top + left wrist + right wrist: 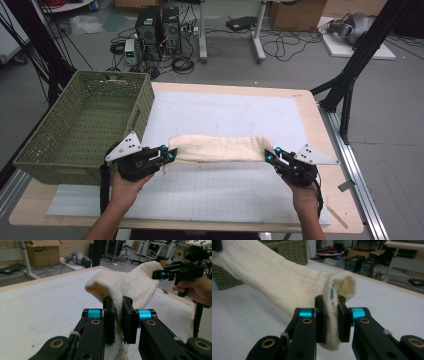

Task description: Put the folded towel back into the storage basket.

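Two claws hold up a cream cloth

The left gripper (169, 154) pinches one end of the cloth (219, 148) and the right gripper (270, 156) pinches the other. The cloth hangs stretched between them above the white mat (220, 112), next to the green basket (50, 155).

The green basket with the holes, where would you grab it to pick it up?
Probably the cut-out handle in the far end wall of the green basket, tongs coming down over the rim; a matching near one isn't clear. The left tongs and right tongs both hold the cream cloth.
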A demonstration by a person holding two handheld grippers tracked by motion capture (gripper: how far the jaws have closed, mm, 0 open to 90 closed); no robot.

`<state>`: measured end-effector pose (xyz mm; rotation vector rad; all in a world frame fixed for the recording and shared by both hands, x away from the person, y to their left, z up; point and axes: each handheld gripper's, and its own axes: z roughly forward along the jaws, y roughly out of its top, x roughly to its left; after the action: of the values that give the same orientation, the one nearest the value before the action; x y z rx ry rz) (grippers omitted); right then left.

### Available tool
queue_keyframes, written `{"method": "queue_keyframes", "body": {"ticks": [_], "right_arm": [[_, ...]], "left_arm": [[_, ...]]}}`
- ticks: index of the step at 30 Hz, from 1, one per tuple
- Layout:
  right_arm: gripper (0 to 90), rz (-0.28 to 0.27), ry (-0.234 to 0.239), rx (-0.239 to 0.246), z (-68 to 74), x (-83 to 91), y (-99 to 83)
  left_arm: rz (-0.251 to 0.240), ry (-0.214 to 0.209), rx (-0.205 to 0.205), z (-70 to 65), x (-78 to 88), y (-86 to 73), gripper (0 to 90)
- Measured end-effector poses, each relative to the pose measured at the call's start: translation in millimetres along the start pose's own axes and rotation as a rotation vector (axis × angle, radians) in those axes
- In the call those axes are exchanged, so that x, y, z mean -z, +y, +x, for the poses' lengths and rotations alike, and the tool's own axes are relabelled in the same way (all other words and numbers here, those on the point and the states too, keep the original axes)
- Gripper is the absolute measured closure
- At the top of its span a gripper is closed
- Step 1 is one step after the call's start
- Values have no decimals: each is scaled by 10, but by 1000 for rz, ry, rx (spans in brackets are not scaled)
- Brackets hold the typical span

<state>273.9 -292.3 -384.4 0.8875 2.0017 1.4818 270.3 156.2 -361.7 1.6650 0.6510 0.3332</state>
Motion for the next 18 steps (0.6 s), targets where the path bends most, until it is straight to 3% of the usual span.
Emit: {"method": "queue_keyframes", "body": {"ticks": [5,18], "right_arm": [[807,-45,-2,19,-32,-123,183],[810,-63,22,60,-22,-514,596]], "left_arm": [[-33,15,-4,27,104,65,818],[-97,76,0,108,382,194,819]]}}
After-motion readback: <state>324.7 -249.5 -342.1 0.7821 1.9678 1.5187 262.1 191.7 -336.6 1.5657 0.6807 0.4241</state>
